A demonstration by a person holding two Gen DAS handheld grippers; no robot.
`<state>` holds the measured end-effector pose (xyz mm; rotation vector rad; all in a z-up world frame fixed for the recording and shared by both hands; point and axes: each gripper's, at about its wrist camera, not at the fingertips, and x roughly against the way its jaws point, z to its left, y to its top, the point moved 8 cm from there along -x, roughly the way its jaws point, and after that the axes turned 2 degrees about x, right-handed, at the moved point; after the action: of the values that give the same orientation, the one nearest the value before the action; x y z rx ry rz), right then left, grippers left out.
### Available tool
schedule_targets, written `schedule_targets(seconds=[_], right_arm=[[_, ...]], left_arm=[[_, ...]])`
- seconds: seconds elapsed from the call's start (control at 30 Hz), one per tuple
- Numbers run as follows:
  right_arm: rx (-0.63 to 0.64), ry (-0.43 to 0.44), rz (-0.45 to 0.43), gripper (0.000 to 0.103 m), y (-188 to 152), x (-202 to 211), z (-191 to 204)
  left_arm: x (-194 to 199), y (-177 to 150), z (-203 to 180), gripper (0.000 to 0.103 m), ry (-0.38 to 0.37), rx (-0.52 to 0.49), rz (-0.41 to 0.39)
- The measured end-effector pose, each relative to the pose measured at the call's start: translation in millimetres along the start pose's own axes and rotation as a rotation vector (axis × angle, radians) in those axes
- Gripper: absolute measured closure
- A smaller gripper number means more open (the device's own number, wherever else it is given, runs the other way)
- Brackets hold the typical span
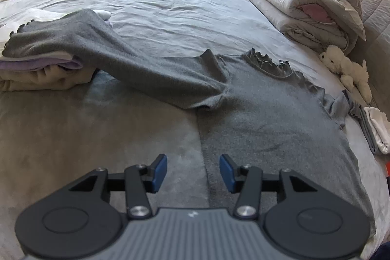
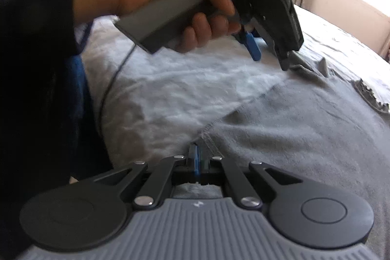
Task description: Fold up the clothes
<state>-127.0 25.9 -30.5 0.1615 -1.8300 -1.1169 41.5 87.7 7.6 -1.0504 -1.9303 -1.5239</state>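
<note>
While grey top (image 1: 268,118) lies on bed (image 1: 158,4) | left gripper (image 1: 193,172) wide | right gripper (image 2: 196,160) pinches its hem

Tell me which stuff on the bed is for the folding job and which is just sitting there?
For the job:
- grey sweater, spread flat
- right gripper, jaws shut on its hem corner
- left gripper, jaws open above it
- folded clothes pile, one sleeve lying over it

Just sitting there:
- white toy dog
- rolled bedding
- small white cloth
</note>
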Motion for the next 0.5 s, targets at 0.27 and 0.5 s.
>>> schedule_targets(seconds=[0.27, 0.5], right_arm=[[-0.050, -0.093, -0.042, 0.090, 4, 9, -19], [-0.018, -0.134, 0.027, 0.090, -14, -3, -24]], left_arm=[[-1, -1, -1, 0.052, 0.000, -0.005, 0.005], [-2, -1, -1, 0.051, 0.002, -0.002, 0.005]])
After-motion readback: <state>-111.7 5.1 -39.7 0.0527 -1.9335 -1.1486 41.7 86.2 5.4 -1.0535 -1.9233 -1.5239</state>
